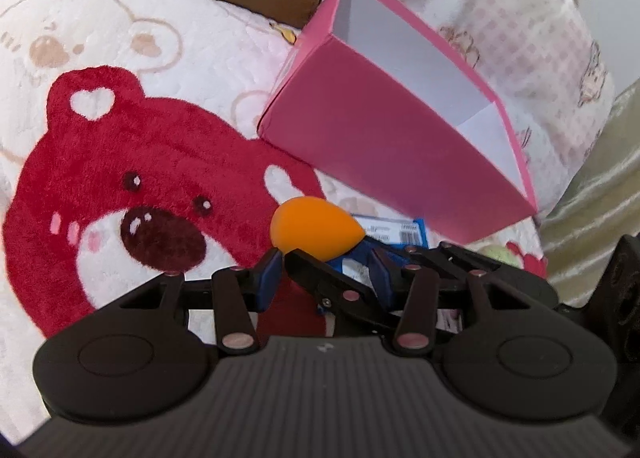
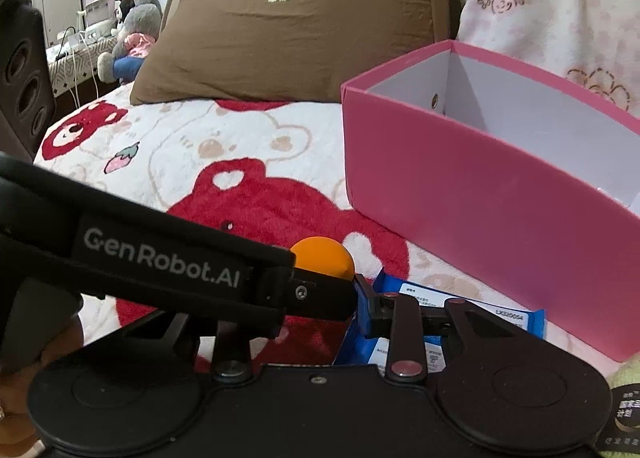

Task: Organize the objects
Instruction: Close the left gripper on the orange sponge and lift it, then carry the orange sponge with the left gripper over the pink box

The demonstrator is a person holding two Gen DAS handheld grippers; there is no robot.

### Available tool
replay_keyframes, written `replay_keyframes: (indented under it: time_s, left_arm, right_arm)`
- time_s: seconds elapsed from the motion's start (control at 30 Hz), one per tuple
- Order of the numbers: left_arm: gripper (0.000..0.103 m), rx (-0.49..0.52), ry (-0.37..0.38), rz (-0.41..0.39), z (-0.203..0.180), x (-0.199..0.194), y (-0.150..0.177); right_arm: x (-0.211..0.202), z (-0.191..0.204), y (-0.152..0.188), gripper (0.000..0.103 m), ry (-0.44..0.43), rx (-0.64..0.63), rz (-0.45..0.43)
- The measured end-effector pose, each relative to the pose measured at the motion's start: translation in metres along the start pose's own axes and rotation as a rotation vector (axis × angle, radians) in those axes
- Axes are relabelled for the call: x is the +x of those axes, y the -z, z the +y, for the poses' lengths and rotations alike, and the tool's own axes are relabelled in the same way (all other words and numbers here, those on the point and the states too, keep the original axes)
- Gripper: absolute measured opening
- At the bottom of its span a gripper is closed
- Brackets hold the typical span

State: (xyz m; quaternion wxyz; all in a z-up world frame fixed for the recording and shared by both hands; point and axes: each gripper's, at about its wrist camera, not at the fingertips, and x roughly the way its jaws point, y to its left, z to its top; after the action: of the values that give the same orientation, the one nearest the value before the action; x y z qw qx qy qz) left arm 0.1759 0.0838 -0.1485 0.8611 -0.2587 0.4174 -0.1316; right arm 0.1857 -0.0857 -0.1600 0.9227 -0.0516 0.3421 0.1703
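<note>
An orange teardrop sponge (image 1: 314, 232) lies on the bear blanket, next to a blue packet (image 1: 394, 236). An open pink box (image 1: 384, 137) with a white inside stands behind them. My left gripper (image 1: 324, 272) has its blue pads wide apart just short of the sponge, with the right gripper's finger crossing between them. In the right wrist view the sponge (image 2: 324, 258) sits at my right gripper (image 2: 320, 298), the blue packet (image 2: 436, 322) lies under its right finger, and the left gripper's arm hides its left finger. The pink box (image 2: 480, 193) stands to the right.
A brown pillow (image 2: 296, 25) lies behind the box, and a pink floral quilt (image 1: 520, 25) is at the right. A pale green plush thing (image 1: 496, 256) lies at the right edge. Stuffed toys (image 2: 132, 33) sit far back left.
</note>
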Motion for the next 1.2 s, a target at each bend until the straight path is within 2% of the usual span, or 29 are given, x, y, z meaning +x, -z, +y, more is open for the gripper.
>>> replay_keyframes:
  time_s: [0.13,0.27,0.43,0.47,0.57,0.67,1.2]
  left_arm:
    - [0.050,0.047,-0.030,-0.001,-0.007,-0.007,-0.003]
    - [0.056,0.045,0.002,-0.008,-0.003,-0.009,-0.005]
    - [0.056,0.044,0.033,-0.012,-0.002,-0.008,-0.003]
    - [0.055,0.051,0.039,-0.015,-0.003,-0.009,-0.003]
    - [0.041,0.117,0.028,-0.009,-0.015,-0.014,-0.002]
    - [0.041,0.185,-0.007,-0.002,-0.034,-0.021,-0.003]
    - [0.039,0.230,-0.050,0.029,-0.069,-0.050,-0.012]
  right_arm:
    - [-0.006,0.001,0.002,0.037,0.002,0.005,-0.006]
    - [-0.007,-0.004,0.005,0.037,0.014,0.023,0.002]
    - [-0.013,-0.008,0.007,0.037,0.012,0.031,0.000]
    - [-0.015,-0.008,0.007,0.037,0.008,0.029,-0.004]
    - [-0.022,-0.008,0.008,0.037,0.003,0.030,-0.015]
    - [-0.031,-0.008,0.008,0.037,-0.017,0.027,-0.034]
    - [-0.068,0.003,0.002,0.038,0.001,-0.013,-0.080]
